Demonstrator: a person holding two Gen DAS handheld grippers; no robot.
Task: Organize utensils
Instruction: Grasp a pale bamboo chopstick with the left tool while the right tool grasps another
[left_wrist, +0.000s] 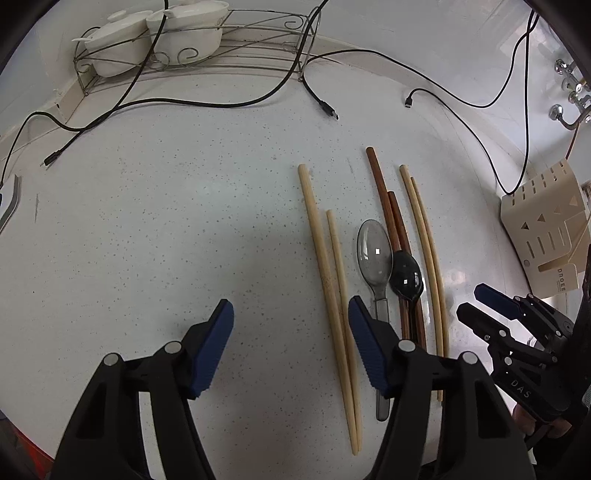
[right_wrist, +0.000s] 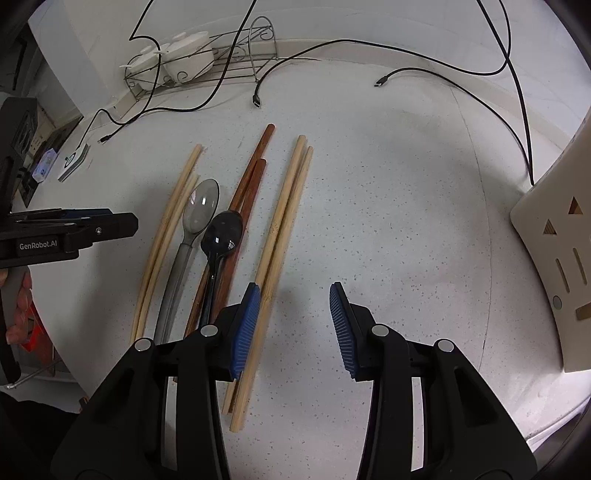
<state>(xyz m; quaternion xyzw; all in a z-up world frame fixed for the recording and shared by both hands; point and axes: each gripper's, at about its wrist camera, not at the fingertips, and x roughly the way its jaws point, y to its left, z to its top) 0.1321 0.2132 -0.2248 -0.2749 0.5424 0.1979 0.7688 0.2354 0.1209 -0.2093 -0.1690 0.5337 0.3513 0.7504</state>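
Utensils lie side by side on the white speckled counter. A pale chopstick pair (left_wrist: 332, 295) (right_wrist: 162, 243) is leftmost, then a clear grey spoon (left_wrist: 375, 251) (right_wrist: 201, 206), a black spoon (left_wrist: 405, 275) (right_wrist: 221, 236) over a dark brown chopstick pair (left_wrist: 384, 195) (right_wrist: 255, 173), then a second pale pair (left_wrist: 424, 240) (right_wrist: 284, 221). My left gripper (left_wrist: 291, 343) is open and empty, hovering left of the row. My right gripper (right_wrist: 295, 325) is open and empty, its left finger above the second pale pair; it also shows in the left wrist view (left_wrist: 480, 302).
A beige slotted utensil holder (left_wrist: 543, 229) (right_wrist: 554, 258) stands at the right. A wire rack with white lidded bowls (left_wrist: 155, 37) (right_wrist: 173, 55) sits at the back. Black cables (left_wrist: 207, 103) (right_wrist: 406, 55) trail across the far counter. The left gripper shows in the right wrist view (right_wrist: 74, 229).
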